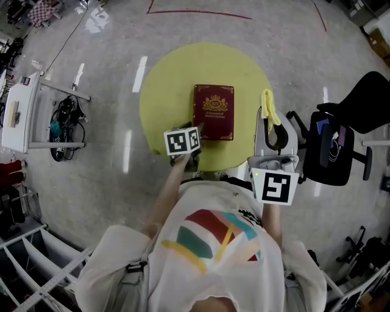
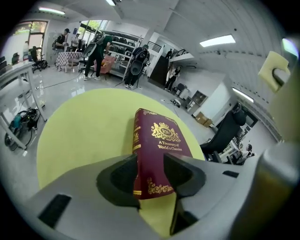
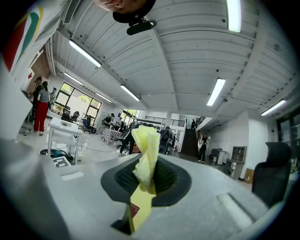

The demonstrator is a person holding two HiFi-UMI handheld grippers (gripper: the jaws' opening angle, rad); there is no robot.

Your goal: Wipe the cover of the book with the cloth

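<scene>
1. This is a big open lab or workshop hall, not a home.
2. The polished pale floor carries red tape lines marking off a work area around a round yellow desk.
3. Overhead, a ribbed industrial ceiling carries long strip lights.
4. A dark staircase climbs at the far end, and tall windows line one wall.
5. Several people stand among storage racks and a checked table.
6. A black office chair, a white side table, loose cables and cardboard boxes stand about.
</scene>
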